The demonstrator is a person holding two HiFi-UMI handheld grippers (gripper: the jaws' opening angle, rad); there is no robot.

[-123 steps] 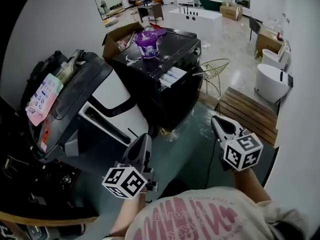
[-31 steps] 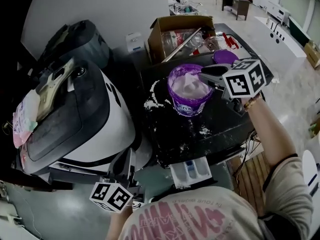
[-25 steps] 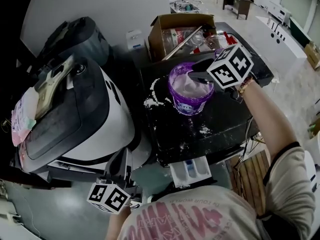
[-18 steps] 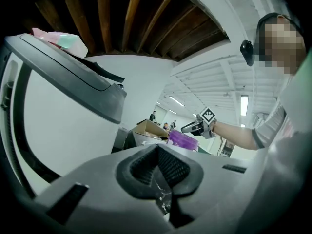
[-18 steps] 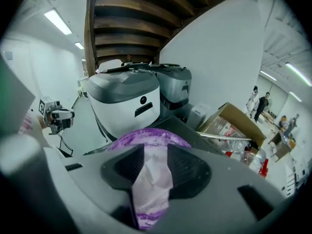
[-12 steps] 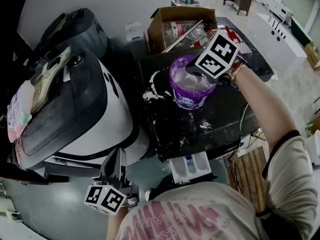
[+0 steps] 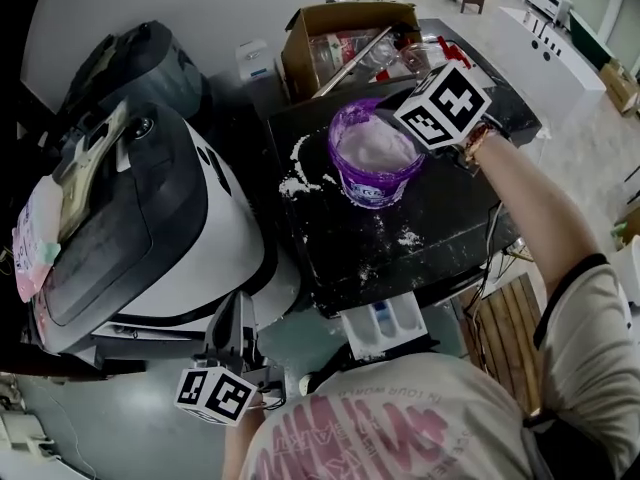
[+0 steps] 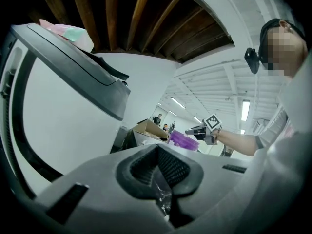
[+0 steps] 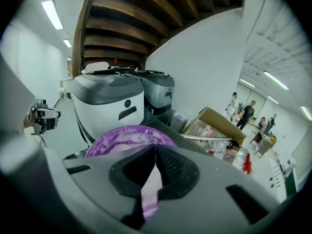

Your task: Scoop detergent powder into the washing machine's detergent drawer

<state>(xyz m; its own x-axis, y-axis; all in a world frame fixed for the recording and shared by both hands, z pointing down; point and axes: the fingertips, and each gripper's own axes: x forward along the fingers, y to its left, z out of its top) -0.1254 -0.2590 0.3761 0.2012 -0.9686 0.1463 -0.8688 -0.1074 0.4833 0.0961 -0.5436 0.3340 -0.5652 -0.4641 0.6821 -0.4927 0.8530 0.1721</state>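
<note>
A purple tub [image 7: 375, 163] of white detergent powder stands on the black washing machine top [image 7: 440, 218]. My right gripper [image 7: 388, 118] hangs over the tub's far right rim. Its jaws have just been closing, and in the right gripper view [image 9: 156, 145] the tips meet above the tub [image 9: 122, 135]. I cannot make out anything pinched between them. The white detergent drawer [image 7: 383, 326] is pulled out at the machine's front. My left gripper [image 7: 235, 308] hangs low beside the machine, jaws together and holding nothing [image 8: 157, 147].
A white and black appliance [image 7: 150, 218] with a raised lid stands to the left. An open cardboard box [image 7: 340, 38] sits behind the tub. Spilled powder [image 7: 300, 173] lies on the machine top. A wooden pallet [image 7: 500, 318] lies on the floor at right.
The right gripper has moved from the tub's right side in over its rim, and its jaws have come together. The left gripper has hardly moved.
</note>
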